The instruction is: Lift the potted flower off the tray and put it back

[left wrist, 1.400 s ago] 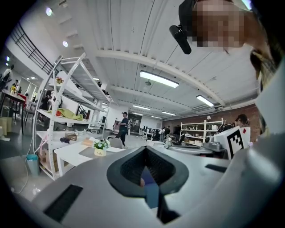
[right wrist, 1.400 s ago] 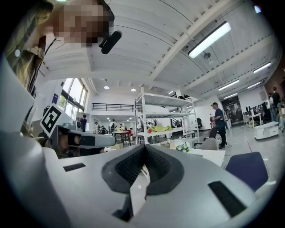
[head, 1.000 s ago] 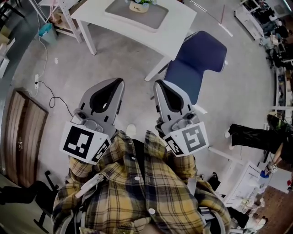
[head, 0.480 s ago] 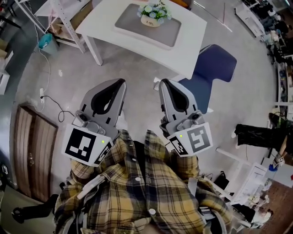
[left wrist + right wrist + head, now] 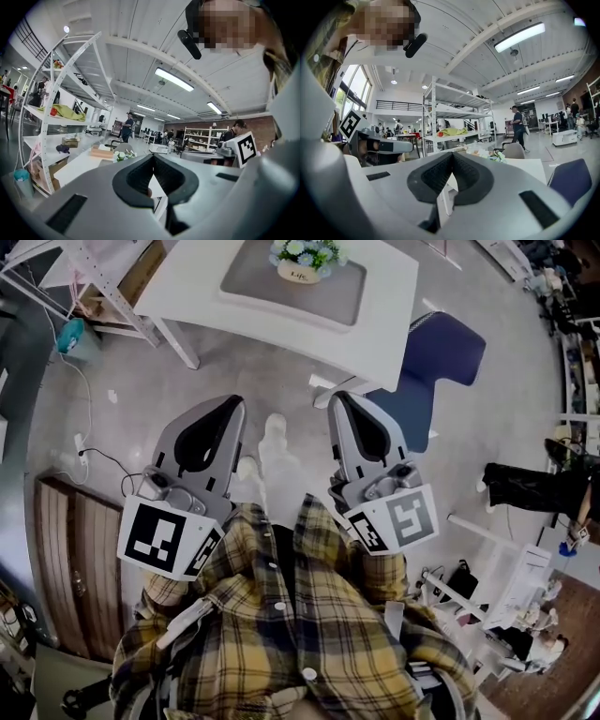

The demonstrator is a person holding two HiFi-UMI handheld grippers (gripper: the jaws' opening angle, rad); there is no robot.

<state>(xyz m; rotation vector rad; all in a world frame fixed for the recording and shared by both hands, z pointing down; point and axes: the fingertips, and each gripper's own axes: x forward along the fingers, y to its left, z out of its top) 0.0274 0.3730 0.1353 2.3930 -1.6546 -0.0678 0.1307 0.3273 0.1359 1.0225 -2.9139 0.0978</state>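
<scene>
Left tool (image 5: 232,403) and right tool (image 5: 339,397) were clenched, empty. Open floor (image 5: 251,371) ran ahead to the counter (image 5: 386,298) edge; potted flower (image 5: 304,259) sat on tray (image 5: 251,279), chair (image 5: 441,354) ahead-right.

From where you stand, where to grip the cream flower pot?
Probably the small cream flower pot's bare side walls, coming level from the white table's near edge: it stands upright on the grey tray, and pale blooms cover its top.

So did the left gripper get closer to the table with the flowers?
Yes. The left gripper has come forward toward the white table; less floor shows between its tip and the table's near edge.
</scene>
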